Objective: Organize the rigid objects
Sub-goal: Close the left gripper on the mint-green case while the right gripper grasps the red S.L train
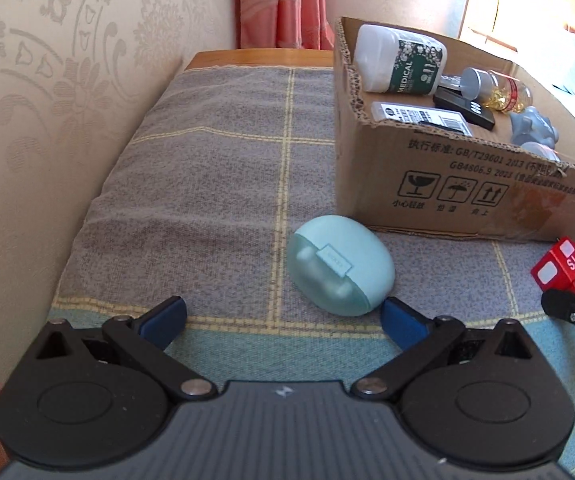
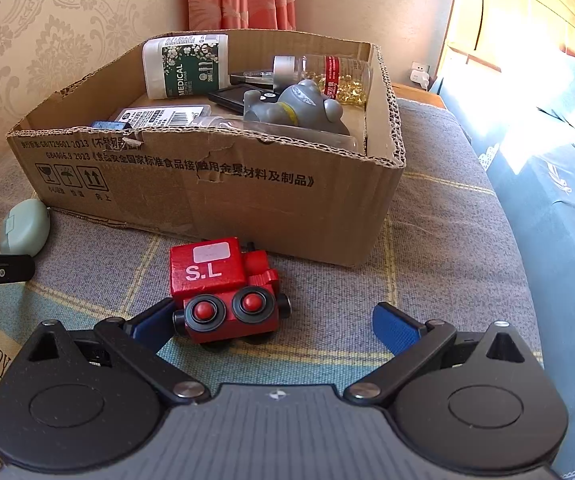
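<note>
While sunlight falls across the bed on the right, a grey checked cloth covers the surface where everything sits. On it stands an open cardboard box with printed Chinese text and handling symbols on its near wall. Inside the box lie a white bottle with a green "MEDICAL" label, a clear bottle of yellow capsules with a silver cap, a grey toy figure, a flat black device and a clear barcoded packet.

In front of the box, a red wooden toy train engine marked "S.L" rests on the cloth. The right gripper has its blue fingers spread wide, the left finger touching or nearly touching the engine's side, the right finger well clear of it. To the left, near the box's corner, a mint-green earbud case lies on the cloth. The left gripper is also spread wide, holding nothing, its right finger tip just beside the case.
</note>
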Motion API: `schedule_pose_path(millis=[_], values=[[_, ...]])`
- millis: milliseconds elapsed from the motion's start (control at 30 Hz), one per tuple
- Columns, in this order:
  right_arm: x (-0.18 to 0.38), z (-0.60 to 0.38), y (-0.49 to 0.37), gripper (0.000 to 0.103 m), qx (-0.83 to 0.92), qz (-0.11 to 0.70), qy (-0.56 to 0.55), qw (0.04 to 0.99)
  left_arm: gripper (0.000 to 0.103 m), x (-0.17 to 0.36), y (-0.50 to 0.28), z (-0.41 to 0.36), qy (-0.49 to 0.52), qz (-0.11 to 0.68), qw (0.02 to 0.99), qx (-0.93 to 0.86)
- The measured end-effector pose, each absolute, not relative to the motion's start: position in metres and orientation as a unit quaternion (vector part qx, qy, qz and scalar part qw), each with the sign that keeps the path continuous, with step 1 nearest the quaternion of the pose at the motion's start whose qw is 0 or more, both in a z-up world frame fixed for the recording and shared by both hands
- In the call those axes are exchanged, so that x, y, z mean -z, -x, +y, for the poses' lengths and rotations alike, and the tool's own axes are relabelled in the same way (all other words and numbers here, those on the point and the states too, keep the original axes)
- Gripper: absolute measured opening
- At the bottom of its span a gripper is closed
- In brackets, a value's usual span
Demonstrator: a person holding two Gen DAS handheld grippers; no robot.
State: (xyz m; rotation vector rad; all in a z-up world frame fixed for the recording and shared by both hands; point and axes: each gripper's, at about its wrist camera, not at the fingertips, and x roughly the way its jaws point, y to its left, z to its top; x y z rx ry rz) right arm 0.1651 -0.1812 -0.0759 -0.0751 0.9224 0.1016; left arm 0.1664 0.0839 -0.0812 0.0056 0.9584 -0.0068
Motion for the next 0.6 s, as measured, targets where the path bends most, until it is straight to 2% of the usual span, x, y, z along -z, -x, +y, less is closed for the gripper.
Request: schedule_pose_path(millis=[133, 367, 433, 600], values=[[0.076, -0.181, -0.165, 0.103, -0.049, 0.445, 0.036, 0.894, 0.102, 0.076, -0.164, 0.082, -0.011, 0.456, 0.89, -0.012], [0.076, -0.181, -0.165, 0.103, -0.049, 0.444, 0.036, 0.894, 0.102, 0.071, -0.171, 0.061, 0.005, 0.439, 0.896, 0.073], [0.076, -0.181, -0.165, 0.103, -0.049, 0.444, 0.037, 0.894, 0.096, 0.076, -0.177, 0.059, 0.013, 0.444, 0.893, 0.075], [0.076, -0.181, -0.164, 0.103, -0.051, 0.442, 0.037, 0.895, 0.09, 0.078, -0.179, 0.064, 0.036, 0.436, 0.896, 0.072]])
